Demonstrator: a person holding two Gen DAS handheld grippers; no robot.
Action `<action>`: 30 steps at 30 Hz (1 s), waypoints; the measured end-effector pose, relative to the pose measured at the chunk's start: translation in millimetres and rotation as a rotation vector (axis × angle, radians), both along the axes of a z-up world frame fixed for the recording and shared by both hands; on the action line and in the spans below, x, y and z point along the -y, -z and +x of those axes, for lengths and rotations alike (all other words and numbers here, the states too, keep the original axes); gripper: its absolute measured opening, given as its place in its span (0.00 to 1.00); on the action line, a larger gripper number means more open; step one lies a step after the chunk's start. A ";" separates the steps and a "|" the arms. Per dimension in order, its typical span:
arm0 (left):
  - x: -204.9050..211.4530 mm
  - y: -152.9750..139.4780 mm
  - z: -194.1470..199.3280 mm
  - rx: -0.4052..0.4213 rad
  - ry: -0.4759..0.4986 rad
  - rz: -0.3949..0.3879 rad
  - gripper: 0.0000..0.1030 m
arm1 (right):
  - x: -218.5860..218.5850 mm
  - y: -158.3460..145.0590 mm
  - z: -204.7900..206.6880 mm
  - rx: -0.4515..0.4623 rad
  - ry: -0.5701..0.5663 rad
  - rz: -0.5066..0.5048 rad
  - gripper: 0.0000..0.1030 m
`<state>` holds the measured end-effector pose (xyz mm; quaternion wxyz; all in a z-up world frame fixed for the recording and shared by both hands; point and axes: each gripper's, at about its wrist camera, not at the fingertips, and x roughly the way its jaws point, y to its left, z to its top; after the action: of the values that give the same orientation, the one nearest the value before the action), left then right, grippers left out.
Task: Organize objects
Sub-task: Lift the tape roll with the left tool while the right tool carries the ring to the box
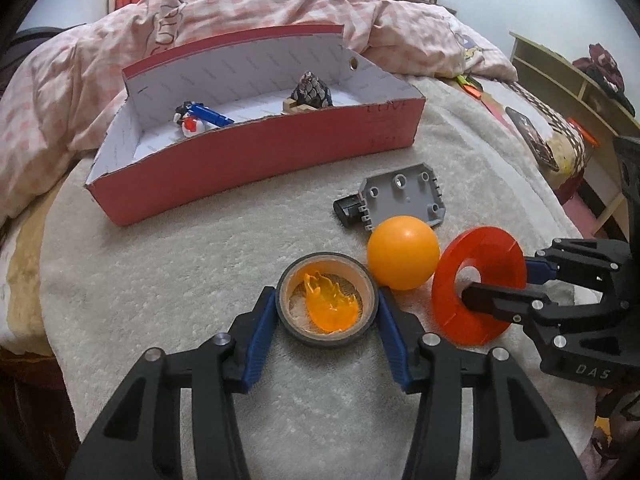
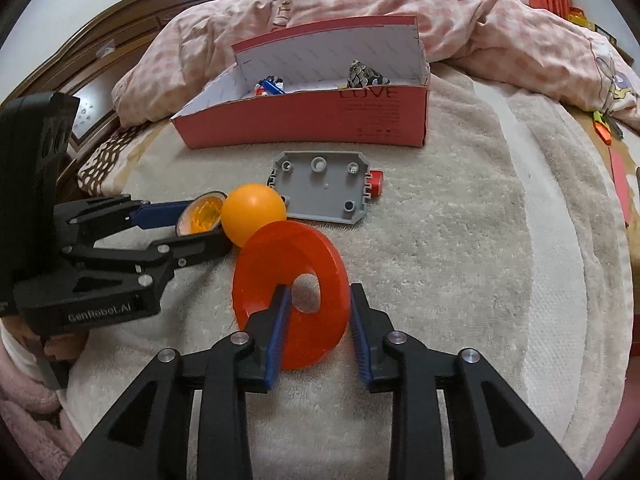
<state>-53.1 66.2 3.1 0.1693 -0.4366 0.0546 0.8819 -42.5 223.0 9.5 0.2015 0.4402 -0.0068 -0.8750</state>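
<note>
Now both pickups are in hand, short of the box (image 1: 256,164). Nearer than the box, the left hand-held gripper (image 1: 327,312) pinches the tape roll (image 1: 286,313) on the bed. Beside the roll, past the ball (image 1: 403,253), the right hand-held gripper (image 2: 318,316) straddles the tilted ring (image 2: 260,280), jaws spread, right pad clear. Next it likely needs to close before lifting toward the box.

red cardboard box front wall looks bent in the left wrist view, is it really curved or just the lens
Lens: in the left wrist view the red cardboard box bows with the fisheye; in the right wrist view its front wall runs nearly straight, and both views are sharp mid-frame with dark corners.
</note>
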 end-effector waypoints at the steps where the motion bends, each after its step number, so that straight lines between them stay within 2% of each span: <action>1: 1.3 -2.3 1.4 -0.008 -0.003 0.003 0.48 | -1.4 0.0 1.1 0.002 -0.001 -0.005 0.29; 7: 11.6 -20.3 10.5 -0.060 -0.019 0.021 0.48 | -10.0 -0.2 5.5 0.019 0.000 -0.049 0.29; 8: 13.8 -23.1 11.1 -0.066 -0.024 0.025 0.48 | -11.1 -0.2 6.1 0.018 0.005 -0.056 0.27; 9: 15.7 -25.6 11.9 -0.071 -0.031 0.029 0.48 | -11.1 -0.5 6.5 0.013 0.013 -0.049 0.21; 14: 25.2 -34.7 11.4 -0.095 -0.068 0.039 0.48 | -11.5 -10.2 13.6 -0.041 0.023 -0.064 0.13; 23: 39.0 -37.0 8.1 -0.088 -0.116 0.059 0.48 | -13.1 -26.4 13.5 -0.091 0.045 -0.108 0.12; 30: 38.2 -48.8 -0.2 -0.137 -0.130 0.053 0.48 | -12.0 -44.9 5.4 -0.163 0.054 -0.121 0.12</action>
<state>-53.2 28.0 52.0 0.1189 -0.3731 0.0142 0.9200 -37.1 235.0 54.4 0.2040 0.3543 -0.0552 -0.9109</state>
